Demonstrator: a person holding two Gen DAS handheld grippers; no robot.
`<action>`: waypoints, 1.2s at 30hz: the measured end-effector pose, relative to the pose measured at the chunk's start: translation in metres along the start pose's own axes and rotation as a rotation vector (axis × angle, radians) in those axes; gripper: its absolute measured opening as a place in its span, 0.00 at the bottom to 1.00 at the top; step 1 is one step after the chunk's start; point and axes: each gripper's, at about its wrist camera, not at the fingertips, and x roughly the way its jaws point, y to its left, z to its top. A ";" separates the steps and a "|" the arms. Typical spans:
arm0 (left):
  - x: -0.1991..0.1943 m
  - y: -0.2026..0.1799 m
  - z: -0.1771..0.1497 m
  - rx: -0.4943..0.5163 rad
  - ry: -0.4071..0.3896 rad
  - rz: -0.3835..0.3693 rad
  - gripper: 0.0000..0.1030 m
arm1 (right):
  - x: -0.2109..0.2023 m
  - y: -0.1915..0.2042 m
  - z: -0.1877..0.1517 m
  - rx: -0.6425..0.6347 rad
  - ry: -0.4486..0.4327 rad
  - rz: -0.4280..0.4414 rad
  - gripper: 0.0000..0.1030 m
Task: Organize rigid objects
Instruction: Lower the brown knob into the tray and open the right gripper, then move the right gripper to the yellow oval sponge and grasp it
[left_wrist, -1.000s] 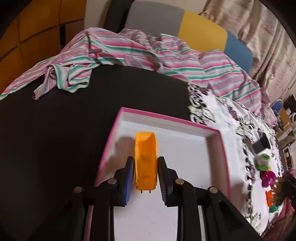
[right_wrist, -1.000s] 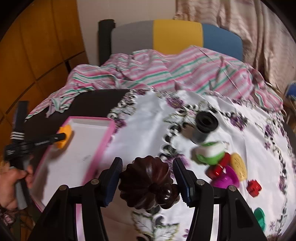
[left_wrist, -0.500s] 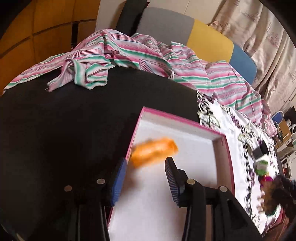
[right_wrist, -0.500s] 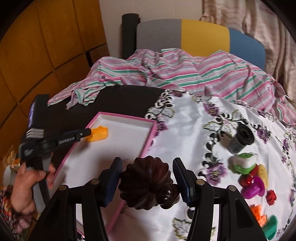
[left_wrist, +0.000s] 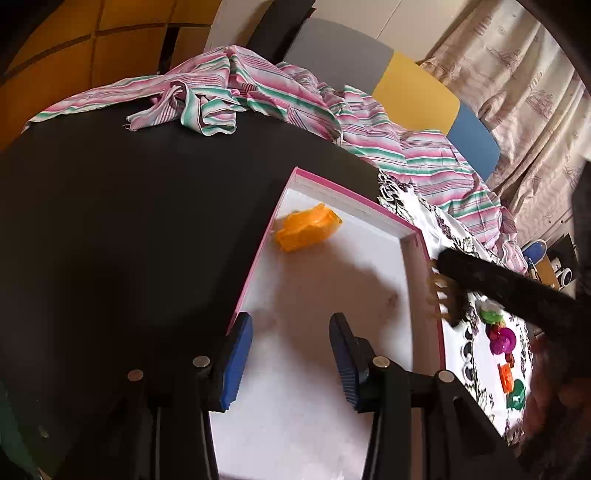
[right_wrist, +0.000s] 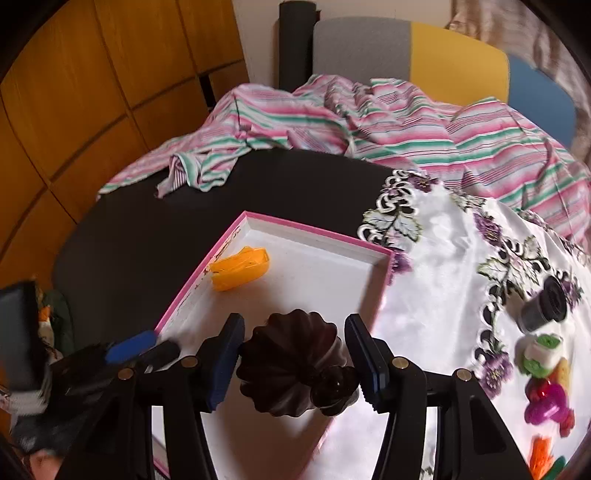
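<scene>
Inside the pink-rimmed tray (right_wrist: 314, 232), by its far left corner, an orange toy (right_wrist: 240, 273) lies on its side on the white floor, just beside the left rim. The tray sits on a black tabletop (right_wrist: 147, 236), its right rim against the edge of a white flowered cloth (right_wrist: 443, 280) that covers the table's right half.

The left gripper (left_wrist: 291, 354) hangs over the tray's near left part with its blue pads apart and nothing between them; the orange toy (left_wrist: 306, 229) lies well ahead of it, free. The right gripper (right_wrist: 293, 363) is over the tray's near end, its pads pressed on both sides of a dark brown fluted pot (right_wrist: 291, 365) that is held clear of the tray floor.

On the cloth toward the table's right edge lie a black cylinder (right_wrist: 543, 308), a white-and-green block (right_wrist: 541, 354), a magenta piece (right_wrist: 546, 406) and other small coloured toys, close together. A striped cloth (right_wrist: 369, 122) is heaped along the far edge.
</scene>
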 end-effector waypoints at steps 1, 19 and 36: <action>-0.003 0.000 -0.002 0.002 -0.003 0.001 0.42 | 0.006 0.003 0.003 -0.010 0.010 -0.005 0.55; -0.021 0.011 -0.015 -0.016 -0.014 0.001 0.42 | 0.093 0.023 0.056 -0.076 0.088 -0.194 0.57; -0.011 -0.031 -0.030 0.038 0.043 -0.063 0.42 | -0.018 -0.043 0.008 0.105 -0.040 -0.087 0.69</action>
